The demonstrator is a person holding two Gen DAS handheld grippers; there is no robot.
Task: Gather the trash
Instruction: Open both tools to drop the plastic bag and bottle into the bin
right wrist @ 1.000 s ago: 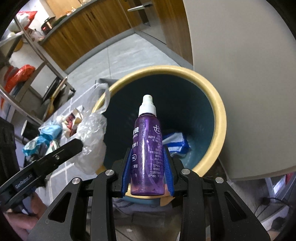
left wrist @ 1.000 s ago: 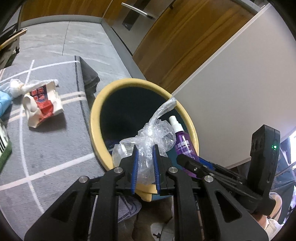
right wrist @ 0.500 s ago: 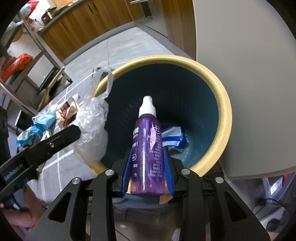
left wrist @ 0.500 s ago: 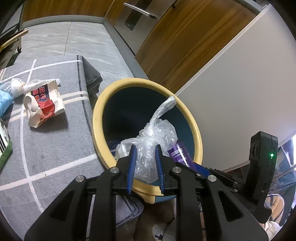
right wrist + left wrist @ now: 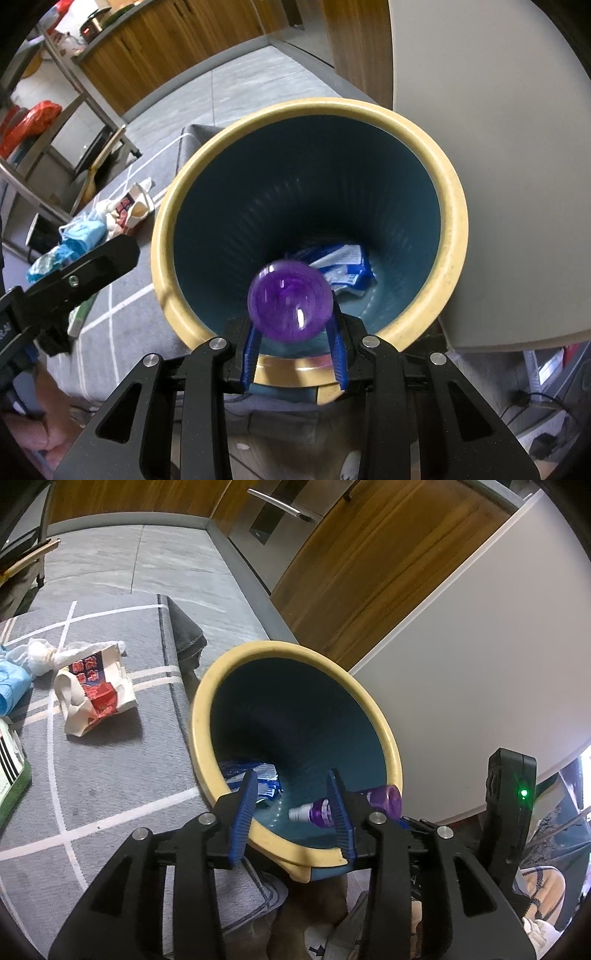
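A bin with a yellow rim [image 5: 207,709] [image 5: 162,236] and a teal inside stands on the floor below both grippers. A blue and white wrapper [image 5: 343,262] lies at its bottom. My left gripper [image 5: 291,782] hangs over the near rim. Its jaws are opening with nothing between them, and the clear plastic bag is out of sight. My right gripper [image 5: 295,332] is shut on a purple spray bottle [image 5: 290,301]. The bottle is tipped forward and blurred, base towards the camera. In the left wrist view the bottle [image 5: 317,808] points its white nozzle into the bin.
On the grey rug left of the bin lie a red and white paper bag [image 5: 92,690], a knotted white tissue [image 5: 40,653], blue gloves [image 5: 11,686] and a green box [image 5: 11,775]. A white panel [image 5: 480,664] stands right of the bin, with wooden cupboards behind it.
The left jaws have opened and the clear plastic bag has left them and gone from view. The purple bottle has tipped from upright to nozzle-down between the right pads.
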